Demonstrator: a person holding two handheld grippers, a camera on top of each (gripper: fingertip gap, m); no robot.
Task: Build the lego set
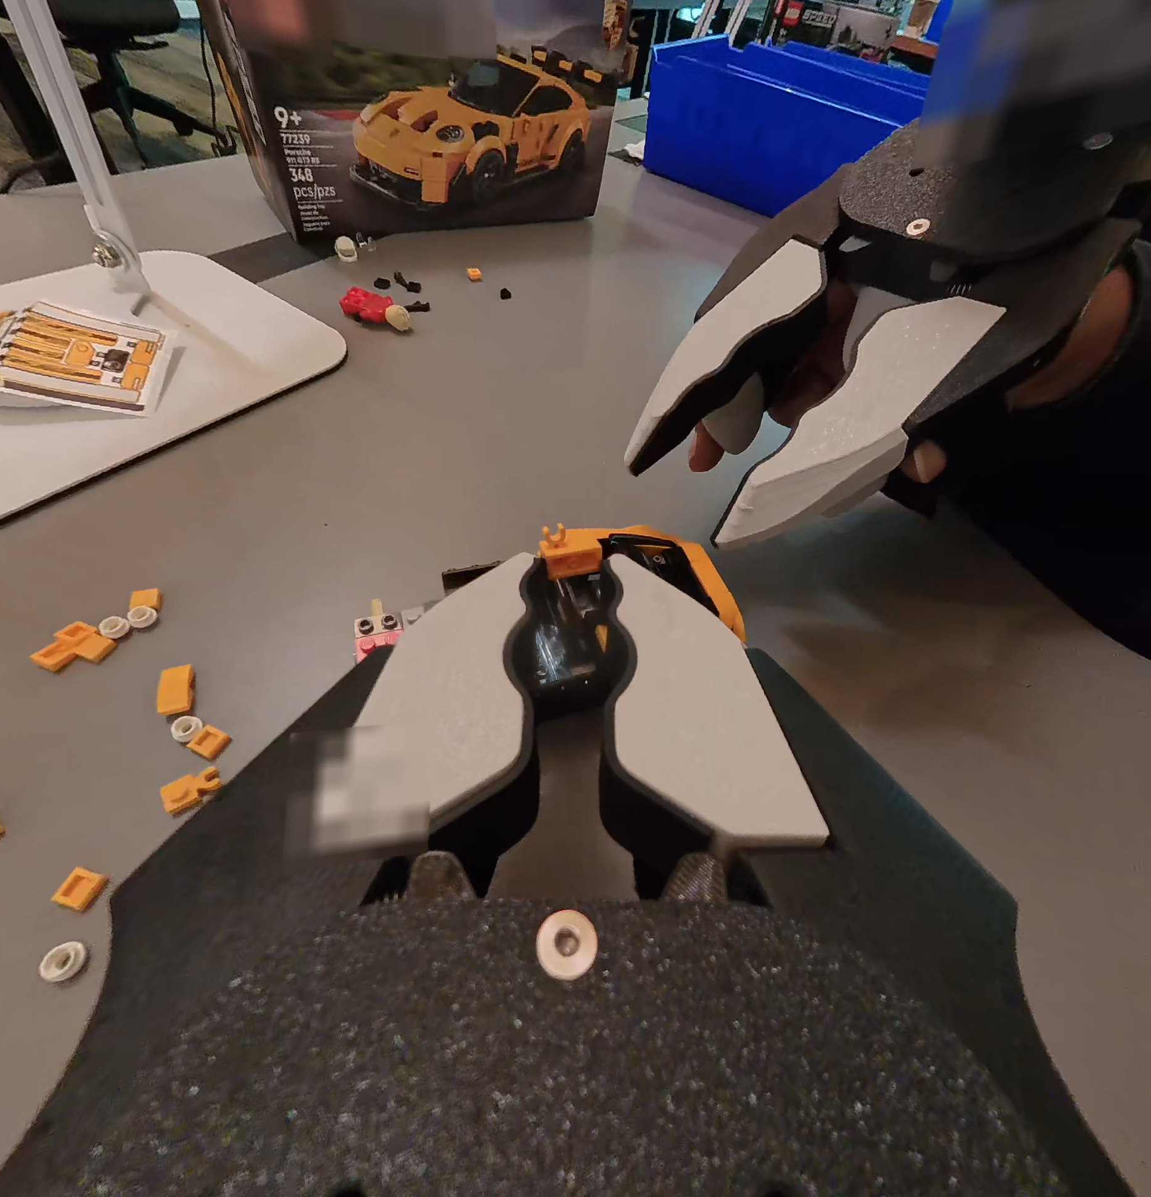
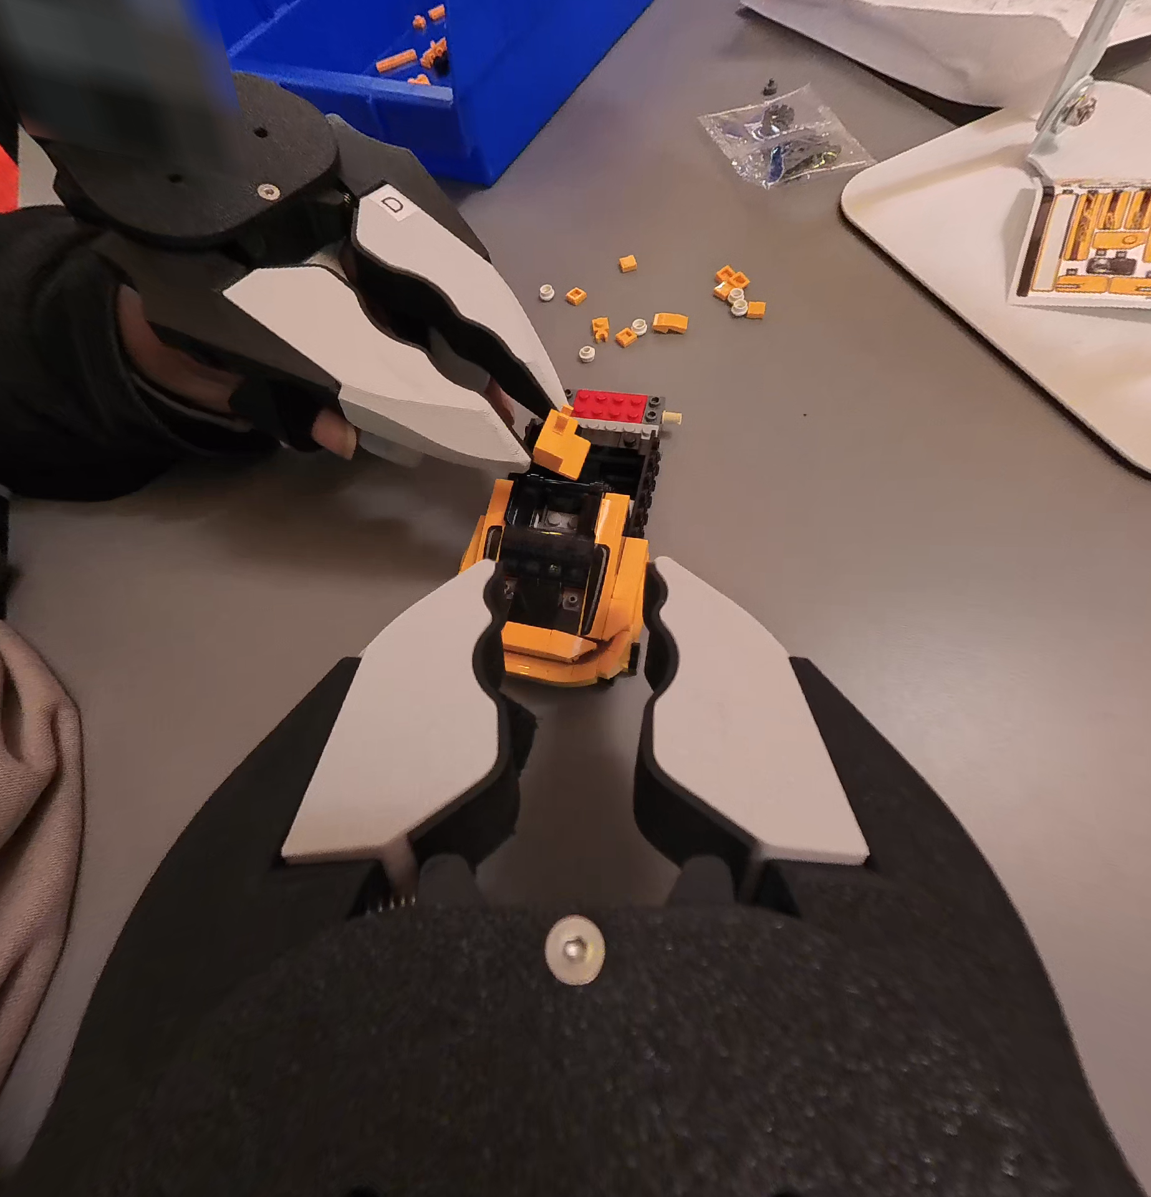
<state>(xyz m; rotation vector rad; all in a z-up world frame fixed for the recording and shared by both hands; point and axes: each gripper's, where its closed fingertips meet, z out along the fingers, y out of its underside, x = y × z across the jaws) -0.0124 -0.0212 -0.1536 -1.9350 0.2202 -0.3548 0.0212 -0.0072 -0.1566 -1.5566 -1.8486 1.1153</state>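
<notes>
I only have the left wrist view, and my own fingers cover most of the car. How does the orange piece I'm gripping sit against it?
Observer: The orange piece sits tilted in the left gripper, above the rear half of the car.
Operator: Any parts I can't see?
Observer: A clear bag of dark parts lies near the white stand base.
Operator: Anything in the blue bin?
Observer: Loose orange pieces in one corner.
</notes>
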